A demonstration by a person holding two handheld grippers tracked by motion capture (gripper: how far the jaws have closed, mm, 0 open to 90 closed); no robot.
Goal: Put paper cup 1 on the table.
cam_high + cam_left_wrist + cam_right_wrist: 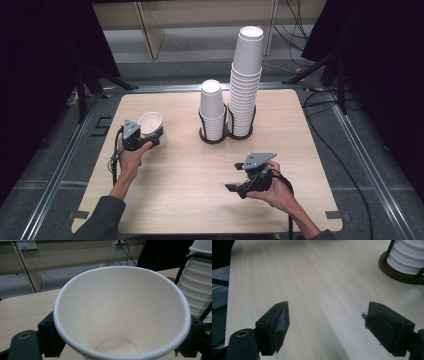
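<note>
A white paper cup (150, 122) sits between the jaws of my left gripper (151, 133) at the left of the wooden table (190, 195), tilted with its mouth toward the camera. In the left gripper view the cup (120, 312) is empty, and the left gripper (121, 336) has a black jaw pressed against each side of it. My right gripper (234, 176) hovers at the front right of the table, pointing left. Its jaws stand wide apart in the right gripper view, with the right gripper (332, 327) holding nothing over bare wood.
Two stacks of white cups stand in a dark wire holder (214, 138) at the table's middle back: a short stack (212, 107) and a tall stack (246, 80). Black stands and cables lie on the floor beyond the table's edges.
</note>
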